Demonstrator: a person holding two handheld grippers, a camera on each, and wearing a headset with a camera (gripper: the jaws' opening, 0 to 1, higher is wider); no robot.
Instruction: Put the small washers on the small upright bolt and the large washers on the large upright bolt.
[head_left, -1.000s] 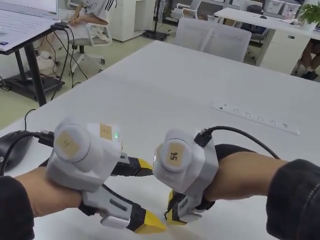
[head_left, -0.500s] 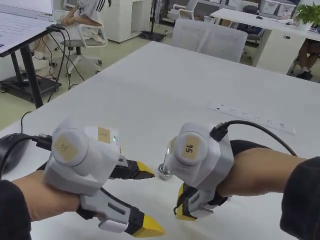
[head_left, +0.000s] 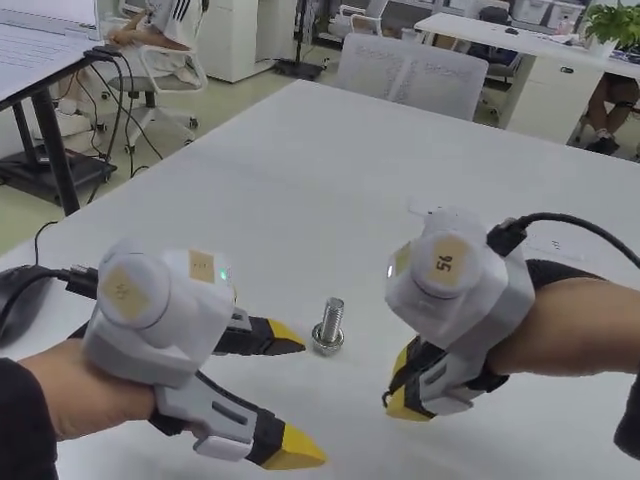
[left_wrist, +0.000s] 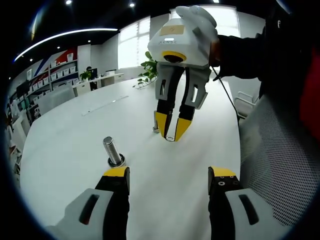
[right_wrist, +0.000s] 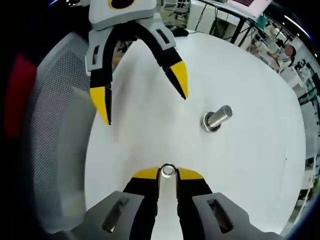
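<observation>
Over on the left, the left gripper (head_left: 295, 395) hovers low above the white table (head_left: 330, 180), jaws spread wide, nothing between them, and its own view agrees, both yellow tips well apart. Just beyond its upper tip, in the middle, stands the upright bolt (head_left: 328, 325): threaded shank straight up, a wider ring or head at its foot on the table. Whether it's the small or the large one, I can't tell from here. Now the right side: the right gripper (head_left: 404, 400), tips angled down near the table, is off to the bolt's right and apart from it. In its own view the jaws are pressed together on a washer (right_wrist: 167, 171), pinched at the rim with the hole open toward the camera. That's a thin steel ring, I'd say: light, rigid and slick, so it could squirt out of the pads if the squeeze shifts. The edge hold looks like the right call, leaving the hole free to drop over the thread, flat and level
</observation>
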